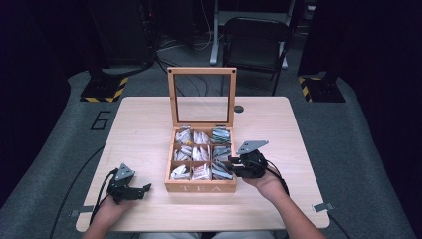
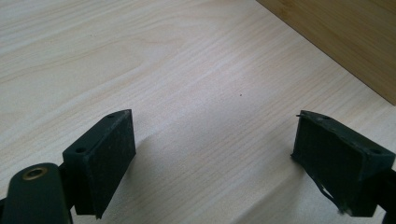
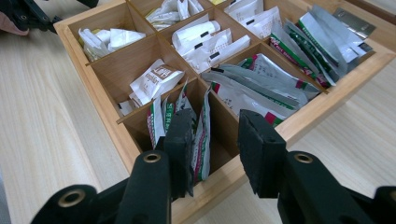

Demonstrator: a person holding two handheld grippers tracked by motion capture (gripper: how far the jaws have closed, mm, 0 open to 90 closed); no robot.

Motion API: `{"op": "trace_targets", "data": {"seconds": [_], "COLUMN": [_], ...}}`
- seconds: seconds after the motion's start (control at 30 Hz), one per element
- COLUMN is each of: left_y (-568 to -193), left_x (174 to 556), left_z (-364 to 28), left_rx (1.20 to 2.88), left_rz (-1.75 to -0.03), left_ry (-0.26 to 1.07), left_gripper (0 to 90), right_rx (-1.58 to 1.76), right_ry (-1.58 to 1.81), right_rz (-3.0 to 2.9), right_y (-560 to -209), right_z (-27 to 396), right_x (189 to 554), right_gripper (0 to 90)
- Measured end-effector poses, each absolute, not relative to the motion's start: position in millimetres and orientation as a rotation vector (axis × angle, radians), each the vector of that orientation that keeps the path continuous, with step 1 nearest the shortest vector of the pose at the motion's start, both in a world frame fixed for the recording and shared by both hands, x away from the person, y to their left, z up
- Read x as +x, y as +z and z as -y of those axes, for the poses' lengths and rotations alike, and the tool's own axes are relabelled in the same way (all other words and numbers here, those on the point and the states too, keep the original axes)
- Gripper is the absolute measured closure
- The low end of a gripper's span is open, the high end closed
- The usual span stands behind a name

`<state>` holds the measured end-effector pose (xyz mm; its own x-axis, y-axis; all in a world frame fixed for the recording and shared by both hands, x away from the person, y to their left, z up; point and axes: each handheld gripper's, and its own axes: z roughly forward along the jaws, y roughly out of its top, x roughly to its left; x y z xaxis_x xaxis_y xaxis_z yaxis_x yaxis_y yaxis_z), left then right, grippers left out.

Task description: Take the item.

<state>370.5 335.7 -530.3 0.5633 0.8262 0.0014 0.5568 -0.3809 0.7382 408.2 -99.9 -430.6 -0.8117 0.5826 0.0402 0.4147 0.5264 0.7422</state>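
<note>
While the wooden tea box (image 1: pixel 201 188) stands near the front middle of the pale worktop (image 1: pixel 144 124) with its glass-paned lid (image 1: pixel 201 96) raised upright at the back, we see the right tongs (image 1: pixel 232 165) at the box's right side, level with the front right compartment, held from below by a hand (image 1: pixel 271 185). In the right gripper view the right tongs (image 3: pixel 215 140) reach over the wall of that corner compartment: the jaws stand a moderate way apart, one of them lying beside the green and white sachets (image 3: pixel 198 126) that stand on edge there, the other above the wooden wall, and we cannot tell whether the first jaw touches a sachet. The neighbouring compartment holds silver packets (image 3: pixel 261 84) lying at a slant, and the ones farther off hold white paper packets (image 3: pixel 156 79). The box has nine compartments in three rows, and the word TEA is on its front face. The left tongs (image 1: pixel 145 189) rest low over the worktop just left of the box, apart from it, pointing toward its front left corner. In the left gripper view the left tongs (image 2: pixel 212 154) have their jaws spread wide with nothing between them but bare wood grain, and the side of the box (image 2: pixel 345 37) crosses the upper right corner. Beyond the worktop a dark folding chair (image 1: pixel 256 42) stands on the grey floor
</note>
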Motion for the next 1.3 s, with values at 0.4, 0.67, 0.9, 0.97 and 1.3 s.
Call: {"op": "trace_targets", "data": {"seconds": [0.4,0.67,0.9,0.97,1.3], "left_y": [-530.3,-530.3,-530.0,-530.3,-530.3], "left_x": [370.6,370.6,370.8,370.5,370.6], "left_z": [-335.9,-335.9,-336.2,-335.7,-335.8], "left_rx": [2.092,2.092,2.096,2.089,2.091], "left_rz": [-1.101,-1.101,-1.096,-1.104,-1.102], "left_ry": [0.489,0.490,0.494,0.487,0.489], "left_gripper": [12.7,12.7,12.7,12.7,12.7], "right_rx": [0.843,0.831,0.819,0.814,0.813], "right_ry": [1.121,1.105,1.092,1.085,1.062], "right_rz": [-2.575,-2.589,-2.612,-2.620,-2.680], "right_y": [-441.4,-444.1,-446.0,-446.8,-454.6], "right_z": [93.8,92.2,91.2,90.0,83.1], "right_x": [416.2,417.3,419.4,420.4,421.5], "right_gripper": [69.8,71.4,78.2,78.6,78.6]}}
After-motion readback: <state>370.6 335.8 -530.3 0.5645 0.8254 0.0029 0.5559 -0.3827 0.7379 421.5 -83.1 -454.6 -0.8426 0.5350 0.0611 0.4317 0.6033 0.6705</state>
